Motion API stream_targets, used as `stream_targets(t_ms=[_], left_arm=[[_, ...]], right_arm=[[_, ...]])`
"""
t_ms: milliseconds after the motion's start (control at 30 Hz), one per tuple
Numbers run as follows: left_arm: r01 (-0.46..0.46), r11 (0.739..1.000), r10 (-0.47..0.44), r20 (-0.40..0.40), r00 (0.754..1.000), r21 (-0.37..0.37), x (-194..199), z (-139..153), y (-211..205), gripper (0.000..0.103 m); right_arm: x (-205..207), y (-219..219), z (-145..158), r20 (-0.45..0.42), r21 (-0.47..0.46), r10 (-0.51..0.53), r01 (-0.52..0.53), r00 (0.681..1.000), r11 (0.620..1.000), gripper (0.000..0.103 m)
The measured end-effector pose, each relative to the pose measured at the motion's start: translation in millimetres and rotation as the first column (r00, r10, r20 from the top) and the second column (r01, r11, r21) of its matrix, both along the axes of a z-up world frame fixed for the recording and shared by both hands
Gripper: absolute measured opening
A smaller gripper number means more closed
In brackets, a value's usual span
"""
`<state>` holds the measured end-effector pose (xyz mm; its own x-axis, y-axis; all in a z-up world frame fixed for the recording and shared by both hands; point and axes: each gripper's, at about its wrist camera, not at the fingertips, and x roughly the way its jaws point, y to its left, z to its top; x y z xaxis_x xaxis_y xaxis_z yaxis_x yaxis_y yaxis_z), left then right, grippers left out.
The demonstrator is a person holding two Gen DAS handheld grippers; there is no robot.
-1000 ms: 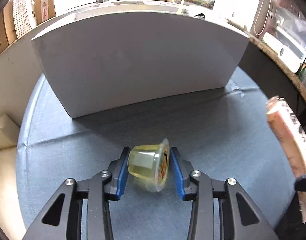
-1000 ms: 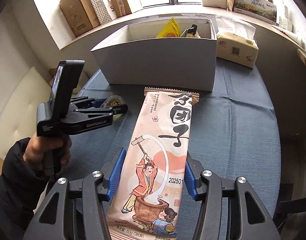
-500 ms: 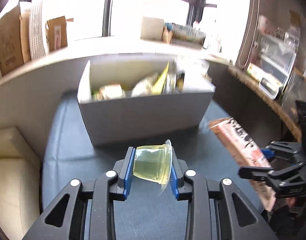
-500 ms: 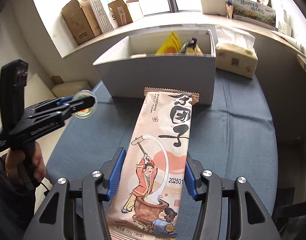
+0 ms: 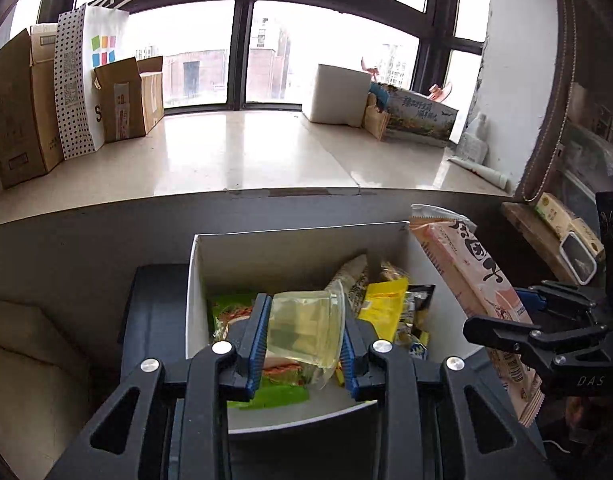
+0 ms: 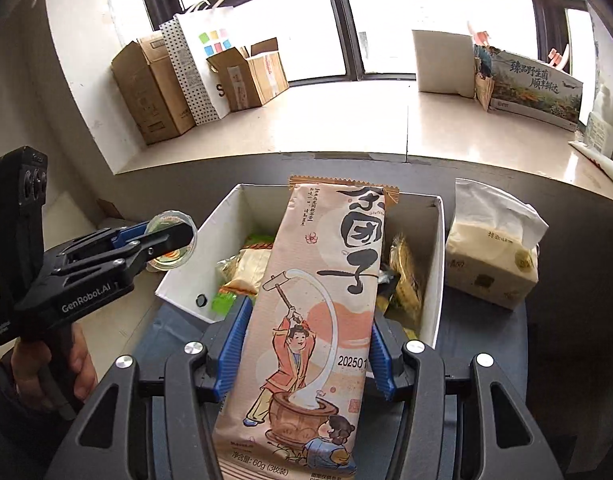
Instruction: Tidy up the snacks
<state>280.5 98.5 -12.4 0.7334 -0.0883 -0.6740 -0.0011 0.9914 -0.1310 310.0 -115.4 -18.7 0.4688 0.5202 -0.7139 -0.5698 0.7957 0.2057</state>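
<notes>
White box [image 5: 194, 280] [image 6: 436, 280], open-topped, set on a dark blue table [image 5: 154, 320] [image 6: 486, 332] below a window ledge [image 5: 246, 152]; loosely filled with snacks: a green packet [image 5: 230, 306] [image 6: 222, 302] at the near left, a yellow packet [image 5: 382, 304] toward the middle, a beige wrapped piece [image 6: 246, 264], a gold-brown crinkled packet [image 6: 404, 272] against the right wall, and further wrappers too jumbled to be told apart. Jelly cup [image 5: 306, 330] [image 6: 170, 240], clear with yellowish filling, lying on its side, is pinched between the blue pads of the left gripper [image 5: 302, 336] [image 6: 162, 236] and held above the box's left part. Long pink snack bag [image 6: 318, 308] [image 5: 474, 300], printed with a cartoon figure pounding a mortar, is clamped across its width by the right gripper [image 6: 306, 352] [image 5: 518, 312], its far end reaching over the box's right side. A hand [image 6: 66, 368] is seen on the left gripper's handle. A tissue pack [image 6: 490, 260] stands just beside the box's right wall. On the ledge are ranged cardboard boxes [image 5: 22, 108] [image 6: 146, 88], a dotted paper bag [image 5: 82, 76] [image 6: 194, 60], a white block [image 5: 338, 94] and a printed carton [image 5: 418, 120] [image 6: 534, 88].
</notes>
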Motion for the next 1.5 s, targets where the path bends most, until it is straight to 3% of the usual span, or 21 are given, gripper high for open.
stream_targets(t_ms=[200,233,300,333,400,567,733,900,1067,1200,1267,1367,1500], left_arm=[[-0.008,1.0,0.009,-0.096,0.995,0.001,46,-38,3,0.035],[-0.005,1.0,0.004,-0.109,0.994,-0.008,49,-42,4,0.04],[-0.011,1.0,0.009,-0.109,0.994,-0.015,51,-47,6,0.072],[-0.026,1.0,0.026,-0.102,0.994,0.003,50,-48,6,0.103],[-0.024,1.0,0.024,-0.08,0.996,-0.002,47,-48,8,0.103],[0.0,1.0,0.0,-0.051,0.999,0.013,40,-42,4,0.103],[-0.043,0.997,0.042,0.017,0.999,0.06,19,-21,-8,0.103],[-0.065,0.995,0.063,0.025,0.998,0.078,-7,-10,-15,0.103],[-0.121,0.988,0.114,0.081,0.99,0.096,-55,10,-18,0.103],[-0.15,0.985,0.142,0.092,0.986,0.085,-102,29,-22,0.103],[-0.136,0.989,0.13,0.093,0.987,0.061,-123,36,-26,0.103],[-0.146,0.984,0.136,0.097,0.986,0.104,-151,45,-35,0.103],[-0.111,0.99,0.104,0.078,0.991,0.089,-182,55,-44,0.103]], right_arm=[[71,16,-18,-0.08,-0.001,-0.035,0.035,0.996,0.999,0.059],[80,19,-22,-0.089,-0.013,-0.043,0.042,0.995,0.999,0.06],[94,25,-31,-0.124,-0.047,-0.056,0.05,0.991,0.998,0.068],[99,28,-36,-0.141,-0.07,-0.059,0.05,0.988,0.996,0.085],[100,25,-36,-0.11,-0.074,-0.098,0.09,0.989,0.993,0.103],[93,11,-20,-0.07,0.004,-0.123,0.123,0.99,0.992,0.103],[67,14,2,0.025,0.012,-0.105,0.105,0.994,0.994,0.103],[25,16,6,0.05,-0.017,-0.082,0.083,0.995,0.996,0.103],[-42,1,12,0.149,-0.075,-0.1,0.112,0.984,0.991,0.103],[-97,-18,26,0.238,-0.054,-0.128,0.145,0.963,0.988,0.103],[-115,-27,29,0.213,-0.044,-0.144,0.157,0.966,0.987,0.103],[-136,-39,31,0.161,-0.039,-0.156,0.164,0.975,0.986,0.103],[-170,-47,43,0.227,-0.075,-0.188,0.209,0.956,0.975,0.103]])
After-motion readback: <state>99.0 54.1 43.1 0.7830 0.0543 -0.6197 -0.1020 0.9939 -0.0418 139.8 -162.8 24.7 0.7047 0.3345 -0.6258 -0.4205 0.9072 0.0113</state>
